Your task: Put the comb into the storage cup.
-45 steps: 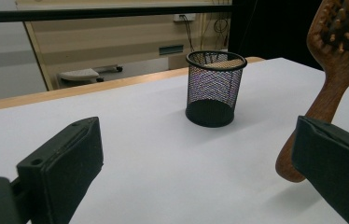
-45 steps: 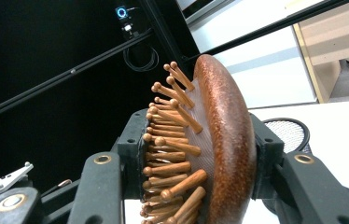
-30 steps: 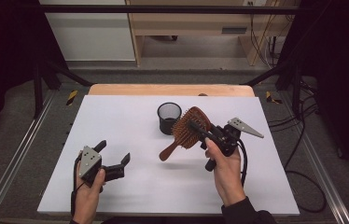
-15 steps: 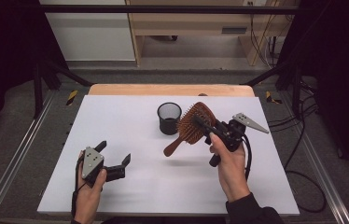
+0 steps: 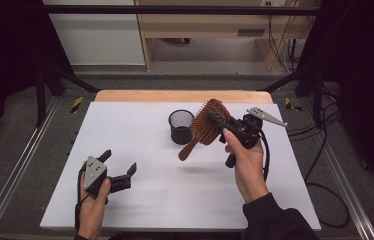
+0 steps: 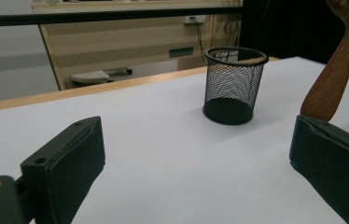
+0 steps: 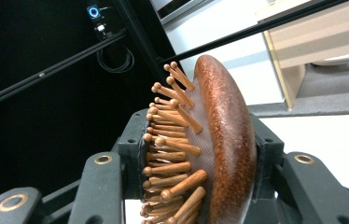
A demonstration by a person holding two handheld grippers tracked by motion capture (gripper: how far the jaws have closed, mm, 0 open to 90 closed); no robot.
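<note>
While the right claw (image 5: 221, 123) clamps the hairbrush (image 5: 206, 123) by its head, in the air beside the mesh cup (image 5: 181, 126), the handle hangs low and could tip it; the left claw (image 5: 120, 172) rests apart on the desk (image 5: 140, 125).

White table top (image 5: 140, 150) with a wooden strip along its far edge (image 5: 175, 96), set in a metal rail frame (image 5: 15, 175). Grey floor (image 5: 210, 65) behind, a light wood cabinet (image 5: 205, 22), a white panel (image 5: 95, 35), black curtains (image 5: 5, 60) on both sides.
</note>
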